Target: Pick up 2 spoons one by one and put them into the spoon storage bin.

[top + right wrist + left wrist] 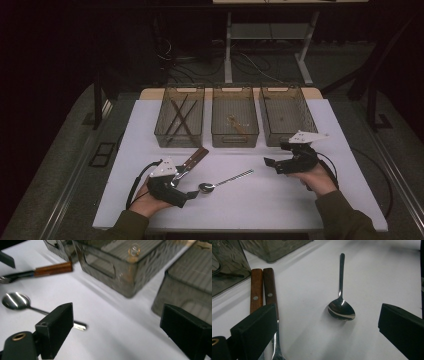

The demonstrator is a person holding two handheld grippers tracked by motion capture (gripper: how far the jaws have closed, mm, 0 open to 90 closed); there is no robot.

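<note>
Right now I read the work as sorting cutlery into the three bins at the far edge of the desk [345, 165], and the spoon [223, 181] is the piece in hand: it lies flat on the bare desk between my two grippers, bowl toward the left gripper [192, 194], handle tip toward the right gripper [270, 164]. Both sets of jaws stand released with nothing between them; in the left gripper view the spoon's bowl sits just ahead of the gap, while two wooden-handled pieces [263, 290] lie beside the left jaw. I'd take the spoon with the left, coming low and closing across the neck just above the bowl, since a thin flat handle may slip from the pads. The middle bin [235, 123] seems to hold something like a spoon already, though it is too dim to be sure, so I'd confirm before dropping. I'd keep the right gripper clear of the handle.
</note>
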